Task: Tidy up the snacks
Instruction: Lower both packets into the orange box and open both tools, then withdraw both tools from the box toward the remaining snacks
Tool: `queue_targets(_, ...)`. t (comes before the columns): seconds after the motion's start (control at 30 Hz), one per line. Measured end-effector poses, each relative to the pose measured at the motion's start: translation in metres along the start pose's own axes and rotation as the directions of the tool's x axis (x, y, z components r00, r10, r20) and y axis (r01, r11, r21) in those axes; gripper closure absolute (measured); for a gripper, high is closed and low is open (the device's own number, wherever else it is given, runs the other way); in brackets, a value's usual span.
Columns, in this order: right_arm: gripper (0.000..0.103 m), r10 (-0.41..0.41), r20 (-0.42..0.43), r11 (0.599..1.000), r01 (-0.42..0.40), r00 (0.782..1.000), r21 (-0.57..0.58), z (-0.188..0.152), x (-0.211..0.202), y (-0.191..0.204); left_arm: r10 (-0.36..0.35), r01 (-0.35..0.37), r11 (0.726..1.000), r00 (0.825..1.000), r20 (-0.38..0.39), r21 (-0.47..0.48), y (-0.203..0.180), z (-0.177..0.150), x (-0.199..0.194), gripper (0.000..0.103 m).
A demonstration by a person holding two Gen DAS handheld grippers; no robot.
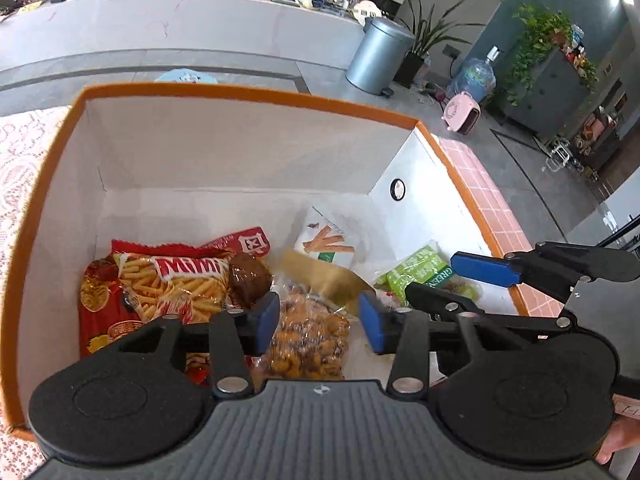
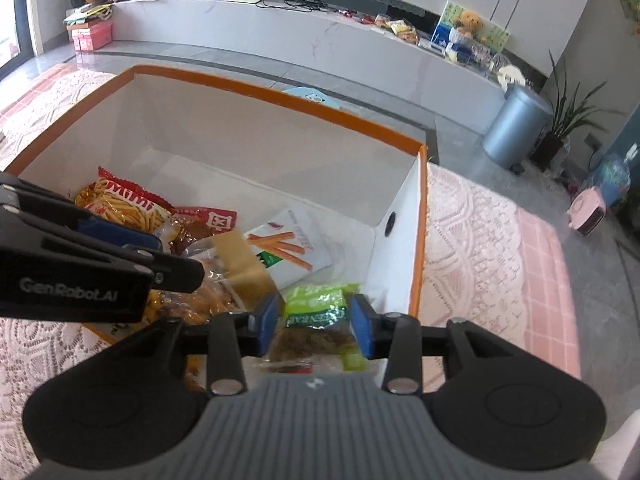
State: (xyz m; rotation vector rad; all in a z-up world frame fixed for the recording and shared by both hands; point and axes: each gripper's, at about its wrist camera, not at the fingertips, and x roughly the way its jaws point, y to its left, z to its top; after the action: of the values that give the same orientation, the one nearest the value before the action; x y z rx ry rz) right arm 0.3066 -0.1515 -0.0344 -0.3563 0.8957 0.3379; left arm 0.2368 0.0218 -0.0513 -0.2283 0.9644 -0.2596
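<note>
A white box with an orange rim [image 1: 240, 94] holds several snacks. A Mimi fries bag [image 1: 176, 280] lies at its left on a red bag [image 1: 100, 308]. A white packet with orange sticks [image 1: 328, 240] lies in the middle. My left gripper [image 1: 319, 320] hangs open over a clear bag of golden snacks [image 1: 308, 340], its pads apart from the bag. My right gripper [image 2: 314, 324] is low in the box's right corner. A green packet [image 2: 316, 304] lies between its blue pads, which stand just clear of it. The left gripper [image 2: 180, 260] reaches in from the left.
The box [image 2: 280, 98] stands on a pink lace tablecloth [image 2: 480, 248]. On the floor beyond are a grey bin [image 1: 378, 56], a potted plant [image 1: 420, 36] and a pink heater [image 1: 460, 114]. A long white counter [image 2: 280, 28] with clutter runs along the back.
</note>
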Motion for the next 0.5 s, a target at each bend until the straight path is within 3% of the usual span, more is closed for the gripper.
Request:
queue_targets(0.17,0.046,-0.033,0.034,0.999,0.034,0.999,-0.041,0.0,-0.014,0.005,0.016,-0.017,1.0,0.999,0.044,0.013,-0.005,-0.003,-0.017,0.034)
queue_targets(0.4,0.041,-0.084,0.072,0.994,0.089,0.994,-0.07,-0.006,-0.035,0.007,0.034,-0.046,0.996,0.99,0.139,0.08,-0.023,-0.011,-0.043,0.027)
queue_targets(0.5,0.032,-0.103,0.086,0.993,0.108,0.991,-0.053,-0.007,-0.047,0.004,0.062,-0.08,0.992,0.983,0.173,0.1,-0.032,-0.014,-0.055,0.024)
